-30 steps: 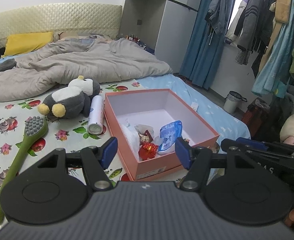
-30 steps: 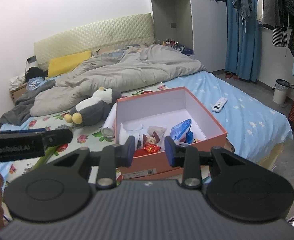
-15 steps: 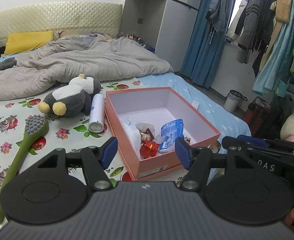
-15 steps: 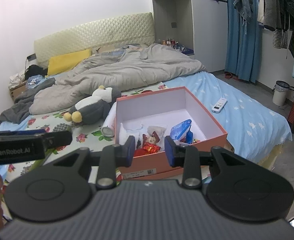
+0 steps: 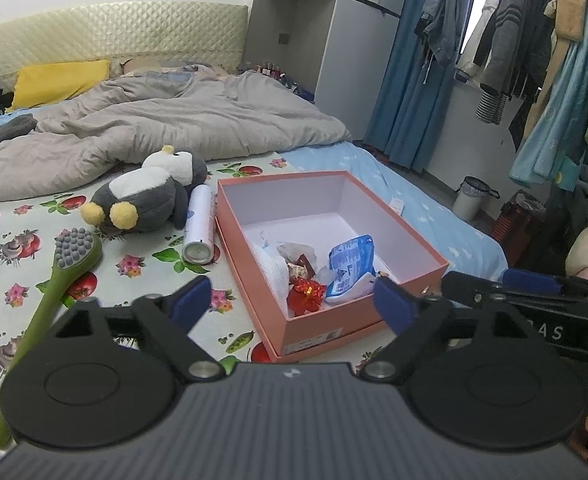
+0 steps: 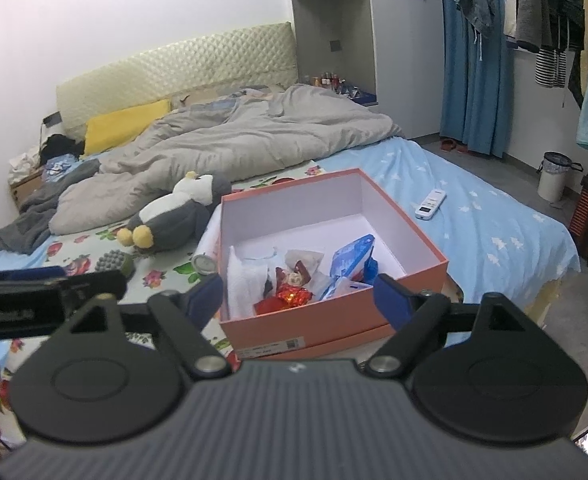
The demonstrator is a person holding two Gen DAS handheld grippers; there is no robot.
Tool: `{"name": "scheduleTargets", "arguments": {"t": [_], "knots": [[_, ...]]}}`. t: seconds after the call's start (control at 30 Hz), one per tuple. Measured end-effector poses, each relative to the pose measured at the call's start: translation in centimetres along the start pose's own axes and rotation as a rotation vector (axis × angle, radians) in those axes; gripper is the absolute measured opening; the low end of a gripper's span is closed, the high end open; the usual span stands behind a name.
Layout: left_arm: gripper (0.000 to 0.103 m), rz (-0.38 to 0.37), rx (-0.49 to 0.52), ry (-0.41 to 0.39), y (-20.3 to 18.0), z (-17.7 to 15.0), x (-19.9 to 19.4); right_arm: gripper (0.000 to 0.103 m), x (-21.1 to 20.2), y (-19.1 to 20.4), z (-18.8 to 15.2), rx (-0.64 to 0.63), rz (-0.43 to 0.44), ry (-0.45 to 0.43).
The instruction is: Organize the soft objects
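On the left lay a green brush [image 5: 60,276] along the fruit-printed sheet [image 5: 10,236], clear of everything, and beside it the plush penguin [image 5: 146,196] sprawled on its side with a white spray can [image 5: 199,224] touching its flank, both just beside the box's left wall, probably set there within easy reach for packing. The left gripper [image 5: 292,306] hung over the near edge of the bed, its jaws opening wide with nothing between them. The orange box [image 5: 398,226] sat open, with a white cloth, red wrappers and a blue packet [image 5: 352,264] crowded at its near end, so the far half was free for the penguin. The right gripper [image 6: 296,294] was likewise opening and empty, the near wall of the box showing between its fingers. To its right the blue sheet [image 6: 494,232] ran bare to the bed's edge but for a remote [image 6: 430,204].
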State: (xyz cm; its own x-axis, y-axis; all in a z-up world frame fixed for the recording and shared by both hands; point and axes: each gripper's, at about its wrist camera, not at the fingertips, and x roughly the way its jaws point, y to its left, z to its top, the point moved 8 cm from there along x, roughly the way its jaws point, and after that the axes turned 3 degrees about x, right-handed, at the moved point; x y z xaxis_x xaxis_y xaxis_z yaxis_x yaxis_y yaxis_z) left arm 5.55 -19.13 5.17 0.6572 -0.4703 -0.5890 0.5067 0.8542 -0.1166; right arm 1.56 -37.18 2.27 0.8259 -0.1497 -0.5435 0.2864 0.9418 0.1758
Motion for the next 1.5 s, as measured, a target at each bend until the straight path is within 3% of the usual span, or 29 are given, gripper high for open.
{"name": "scheduleTargets", "arguments": {"t": [0.53,1.5], "knots": [[0.103,0.034,-0.007,0.023,0.9,-0.6,0.7,0.085,0.7,0.0,-0.5,-0.022,-0.021,0.006],[0.103,0.050,-0.003,0.049,0.9,-1.2,1.1,0.085,1.1,0.5,-0.6,-0.040,-0.016,0.001]]}}
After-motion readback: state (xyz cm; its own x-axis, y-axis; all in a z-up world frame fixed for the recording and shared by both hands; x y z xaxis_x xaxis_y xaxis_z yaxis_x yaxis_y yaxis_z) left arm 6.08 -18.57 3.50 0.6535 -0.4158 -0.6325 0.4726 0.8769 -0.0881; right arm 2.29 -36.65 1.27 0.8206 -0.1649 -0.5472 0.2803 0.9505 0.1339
